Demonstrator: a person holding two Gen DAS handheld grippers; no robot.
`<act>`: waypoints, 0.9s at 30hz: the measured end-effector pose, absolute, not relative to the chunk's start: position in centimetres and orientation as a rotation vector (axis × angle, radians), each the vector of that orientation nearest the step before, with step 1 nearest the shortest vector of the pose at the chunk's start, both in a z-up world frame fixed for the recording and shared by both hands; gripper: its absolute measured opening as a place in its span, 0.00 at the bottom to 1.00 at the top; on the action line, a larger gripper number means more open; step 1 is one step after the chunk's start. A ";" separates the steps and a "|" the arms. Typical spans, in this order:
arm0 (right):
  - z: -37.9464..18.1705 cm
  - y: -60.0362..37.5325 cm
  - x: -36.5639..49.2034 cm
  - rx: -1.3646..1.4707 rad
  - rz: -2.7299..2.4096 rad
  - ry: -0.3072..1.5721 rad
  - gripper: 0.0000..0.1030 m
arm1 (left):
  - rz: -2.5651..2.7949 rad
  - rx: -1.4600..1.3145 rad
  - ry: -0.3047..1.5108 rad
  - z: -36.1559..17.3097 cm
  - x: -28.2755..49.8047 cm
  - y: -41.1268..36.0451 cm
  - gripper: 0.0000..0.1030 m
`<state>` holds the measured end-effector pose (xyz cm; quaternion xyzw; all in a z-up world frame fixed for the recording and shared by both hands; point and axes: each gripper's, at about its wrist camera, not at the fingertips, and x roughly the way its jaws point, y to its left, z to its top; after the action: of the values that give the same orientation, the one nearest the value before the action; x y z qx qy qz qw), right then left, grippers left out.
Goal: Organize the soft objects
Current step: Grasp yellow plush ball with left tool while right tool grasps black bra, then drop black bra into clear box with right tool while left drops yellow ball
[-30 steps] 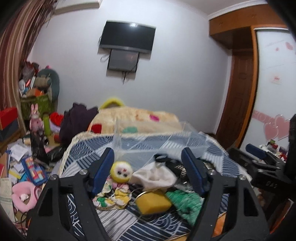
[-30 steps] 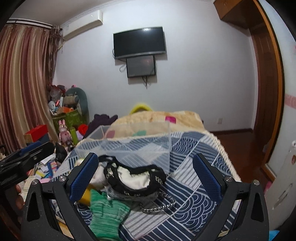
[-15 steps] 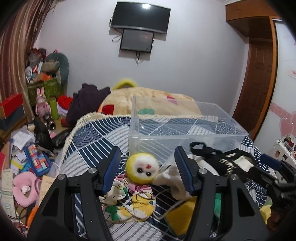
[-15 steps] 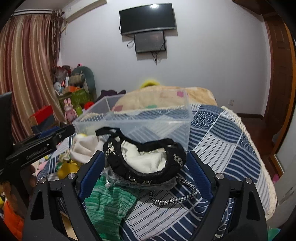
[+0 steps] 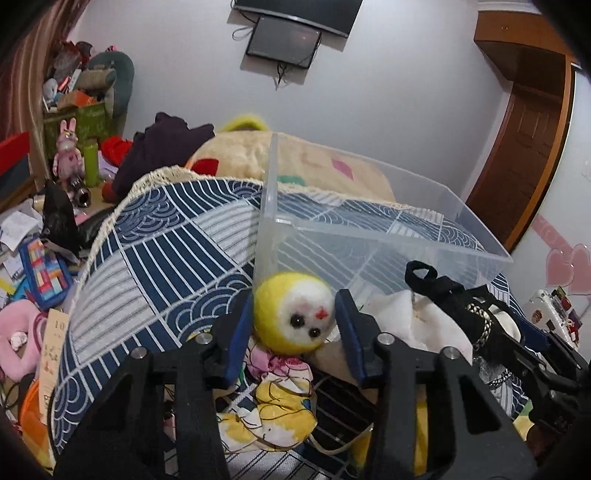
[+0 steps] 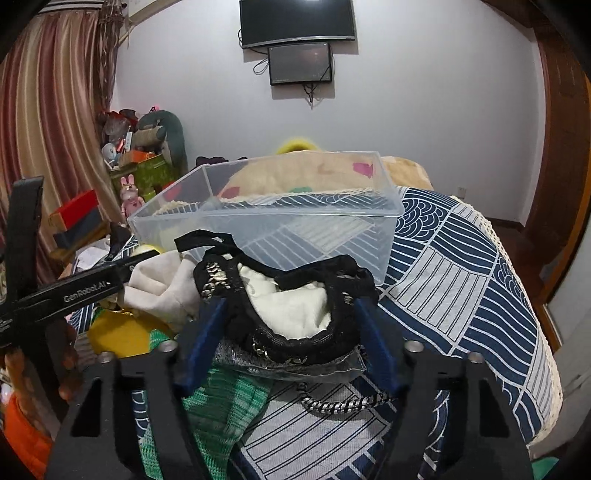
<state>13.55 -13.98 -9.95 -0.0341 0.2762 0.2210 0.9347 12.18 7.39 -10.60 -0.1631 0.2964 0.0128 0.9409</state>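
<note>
The left claw (image 5: 293,325) pinches the yellow-and-white head of a small plush doll (image 5: 293,318), its blue pads (image 5: 238,341) pressed against both sides of the fuzzy ball. The doll's floral cloth body (image 5: 277,391) hangs below the head onto a dark wire rack (image 5: 332,398). Just right of the doll lies a crumpled white cloth (image 5: 410,325), and beyond that a black bag with a chain strap (image 5: 461,306), where the other tool reaches in from the right edge. The right claw (image 6: 291,332) closes on the black lace-trimmed bag (image 6: 295,295), one blue pad (image 6: 208,328) tight against each side; cream fabric (image 6: 295,306) fills the bag's open mouth and its metal chain (image 6: 340,404) trails down over the bedspread. A green knitted piece (image 6: 218,410) lies under the bag toward the left, with a yellow sponge-like block (image 6: 118,338) beside it. Directly behind the heap stands a clear plastic storage box (image 6: 391,206), open-topped, with a divider wall inside; nothing soft lies in it that can be seen. Everything rests on a bed covered by a blue-and-white patterned bedspread (image 6: 461,266). Past the box lies a beige blanket (image 5: 236,158). On the far wall hang a television (image 6: 297,18) and a smaller screen (image 6: 300,63).
</note>
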 end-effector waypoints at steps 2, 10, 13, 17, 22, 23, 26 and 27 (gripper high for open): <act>-9.9 -14.1 13.5 -0.071 0.458 0.563 0.43 | 0.027 -0.331 0.601 -10.7 12.0 7.3 0.41; -8.7 -14.9 12.8 -0.045 0.448 0.510 0.13 | 0.041 -0.288 0.543 -9.0 9.9 6.7 0.40; -7.9 -15.5 12.4 -0.019 0.452 0.481 0.13 | 0.040 -0.276 0.505 -7.8 9.0 6.5 0.40; -7.1 -15.8 12.0 -0.022 0.434 0.455 0.12 | 0.037 -0.274 0.461 -6.3 8.2 6.7 0.40; -5.4 -15.7 11.7 -0.040 0.434 0.412 0.12 | 0.022 -0.246 0.423 -4.3 8.0 6.5 0.40; -4.9 -15.7 11.7 -0.044 0.433 0.400 0.12 | 0.022 -0.239 0.419 -3.9 8.0 6.4 0.40; -3.1 -15.7 11.9 -0.052 0.428 0.354 0.12 | 0.009 -0.232 0.408 -3.1 8.3 6.3 0.40; -2.5 -15.7 12.1 -0.054 0.430 0.339 0.12 | 0.004 -0.233 0.405 -2.8 8.4 6.3 0.40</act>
<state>12.09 -15.75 -2.46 -0.0266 0.1671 0.2121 0.9625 8.41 6.33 -2.77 -0.1153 0.2008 0.0021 0.9728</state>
